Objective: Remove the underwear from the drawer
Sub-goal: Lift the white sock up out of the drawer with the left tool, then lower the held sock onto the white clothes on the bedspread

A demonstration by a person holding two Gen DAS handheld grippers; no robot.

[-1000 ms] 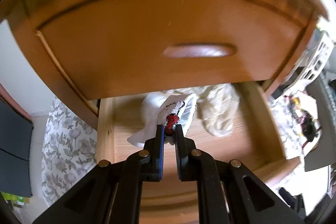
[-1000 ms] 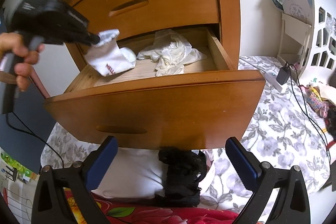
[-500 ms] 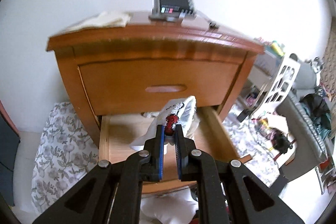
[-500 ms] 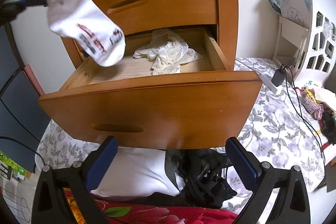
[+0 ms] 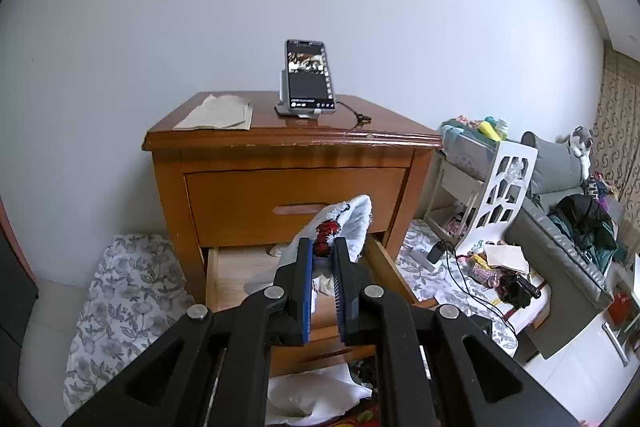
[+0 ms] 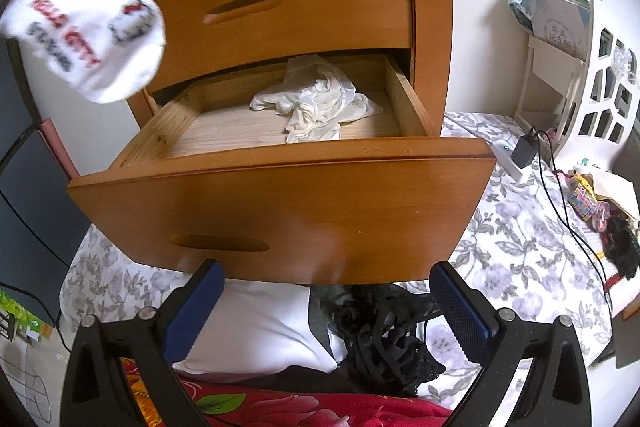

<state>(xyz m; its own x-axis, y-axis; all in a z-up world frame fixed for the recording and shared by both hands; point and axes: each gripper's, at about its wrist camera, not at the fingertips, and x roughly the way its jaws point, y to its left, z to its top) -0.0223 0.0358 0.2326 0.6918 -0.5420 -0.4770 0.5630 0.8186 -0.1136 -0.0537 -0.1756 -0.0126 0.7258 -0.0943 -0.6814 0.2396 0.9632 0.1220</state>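
Note:
My left gripper (image 5: 322, 247) is shut on white underwear with red and black print (image 5: 352, 223), held up in the air in front of the wooden nightstand (image 5: 288, 183). The same garment (image 6: 88, 31) hangs blurred at the upper left of the right wrist view, above the open lower drawer (image 6: 280, 211). A crumpled cream garment (image 6: 316, 105) lies inside the drawer toward the back right. My right gripper (image 6: 328, 311) is open and empty, low in front of the drawer face, over a black lace garment (image 6: 384, 339) and a white pillow (image 6: 256, 331).
A phone on a stand (image 5: 308, 79) and a folded cloth (image 5: 220, 113) sit on the nightstand top. A white cut-out shelf (image 5: 500, 195), a power strip with cables (image 6: 516, 151) and clutter lie to the right on floral bedding (image 6: 520, 247). Red floral fabric (image 6: 280, 407) is below.
My left gripper has lifted the white underwear up and back out of the drawer, well above it. The right gripper stayed open, shifting slightly closer to the drawer front.

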